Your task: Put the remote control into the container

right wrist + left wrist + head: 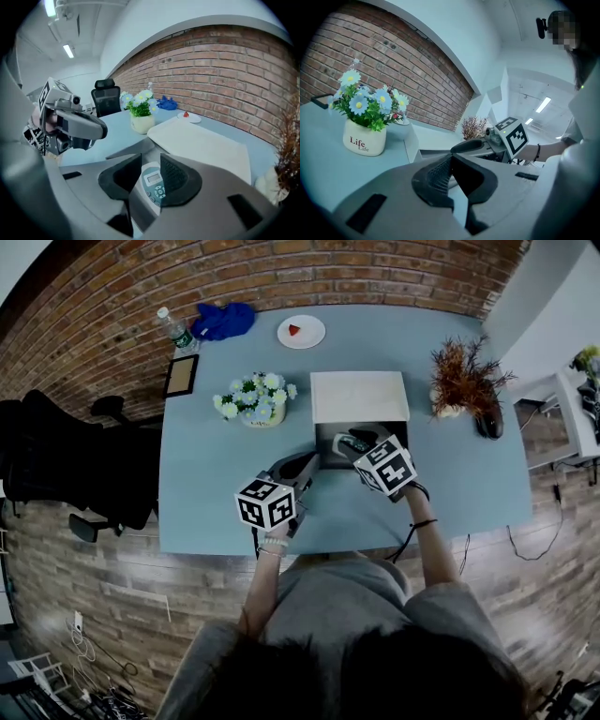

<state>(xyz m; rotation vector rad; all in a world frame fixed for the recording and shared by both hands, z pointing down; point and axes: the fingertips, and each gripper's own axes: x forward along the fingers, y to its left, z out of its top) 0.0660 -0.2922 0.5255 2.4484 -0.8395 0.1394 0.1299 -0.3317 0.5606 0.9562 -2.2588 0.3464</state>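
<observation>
Pale grey plastic with a small display and a cluster of round buttons, the remote control [153, 185] is sitting between the pads of the right gripper [151, 168]. Both jaws are pressing on its sides, so it is being held clear of the table [216, 502]. In the head view this gripper is hanging over the dark container [325, 456], at its near edge. A flat white lid [359, 396] is lying just behind the container.

The left gripper [451, 161] is waiting just left of the container. Its jaws are meeting at the tips with nothing between them, and it is pointing across toward the other gripper.

Judging by this, the grasp is already made and the remote is being carried at the container's mouth. Lowering it inside and letting go appear to be what is left; whether any part of it is already below the rim is not showing.

As for writing, the white flowerpot [364, 140], standing left of the container and a little behind it, is carrying the word "Life" twice, large and then smaller beneath. The remote's screen and buttons are showing nothing readable. The bottle [174, 329], far behind and left of the container, is too small to read.
</observation>
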